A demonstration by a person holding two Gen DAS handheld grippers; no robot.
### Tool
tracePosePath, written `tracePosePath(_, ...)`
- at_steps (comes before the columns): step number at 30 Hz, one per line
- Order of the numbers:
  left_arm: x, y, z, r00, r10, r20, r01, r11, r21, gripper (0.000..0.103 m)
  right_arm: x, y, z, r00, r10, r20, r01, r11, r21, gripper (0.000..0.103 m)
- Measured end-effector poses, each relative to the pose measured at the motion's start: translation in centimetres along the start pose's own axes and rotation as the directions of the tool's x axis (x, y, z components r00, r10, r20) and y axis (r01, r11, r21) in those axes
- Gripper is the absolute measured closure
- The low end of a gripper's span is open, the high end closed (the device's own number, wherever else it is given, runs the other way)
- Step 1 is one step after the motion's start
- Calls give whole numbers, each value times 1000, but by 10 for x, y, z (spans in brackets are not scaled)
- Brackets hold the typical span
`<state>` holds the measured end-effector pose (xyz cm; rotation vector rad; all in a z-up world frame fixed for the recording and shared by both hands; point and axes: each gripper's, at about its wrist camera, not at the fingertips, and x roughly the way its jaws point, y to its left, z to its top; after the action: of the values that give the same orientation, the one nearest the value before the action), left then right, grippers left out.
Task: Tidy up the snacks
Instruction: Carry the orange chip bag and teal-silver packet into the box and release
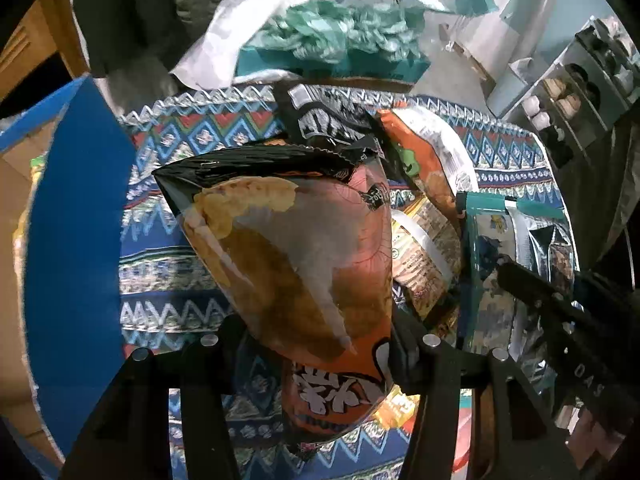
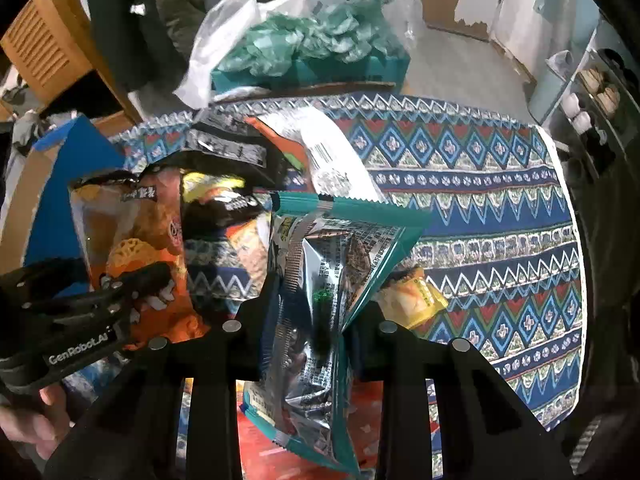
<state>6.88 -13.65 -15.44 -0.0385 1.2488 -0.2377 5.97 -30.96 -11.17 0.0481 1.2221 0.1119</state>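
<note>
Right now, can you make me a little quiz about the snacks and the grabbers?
1. True or false: the left gripper holds the orange chip bag.
2. Which bag does the right gripper pinch? A) a yellow one B) the teal and silver bag C) a black one
3. Fill in: the small yellow packet lies on the patterned ____.

Key:
1. True: both fingers press its sides.
2. B
3. cloth
</note>
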Motion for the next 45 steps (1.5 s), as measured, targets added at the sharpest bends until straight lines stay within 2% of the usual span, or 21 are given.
tracePosePath(4, -18, 8, -4, 1000, 0, 31, 0, 1000, -6, 48, -12, 10, 4, 1000, 13, 23, -13, 1000, -12, 75)
tracePosePath(8, -35, 12, -7, 997, 29, 73, -31, 999, 21, 48, -23, 21, 9, 999, 19, 50, -18, 999, -31, 75)
tracePosePath(22, -82, 41, -15, 991, 45, 129, -47, 999, 14, 48, -57, 58, 19, 989, 100, 107, -91, 993, -81, 75)
tracePosePath(29, -111, 61, -16, 985, 18, 172, -14, 1000, -24, 48, -72, 86, 28, 980, 150, 130, -134, 983, -125, 75)
tracePosePath(45, -151, 121, -20, 971, 49, 235, -26, 995, -99, 48, -82, 159, 49, 962, 239, 135, -208, 955, -214, 75)
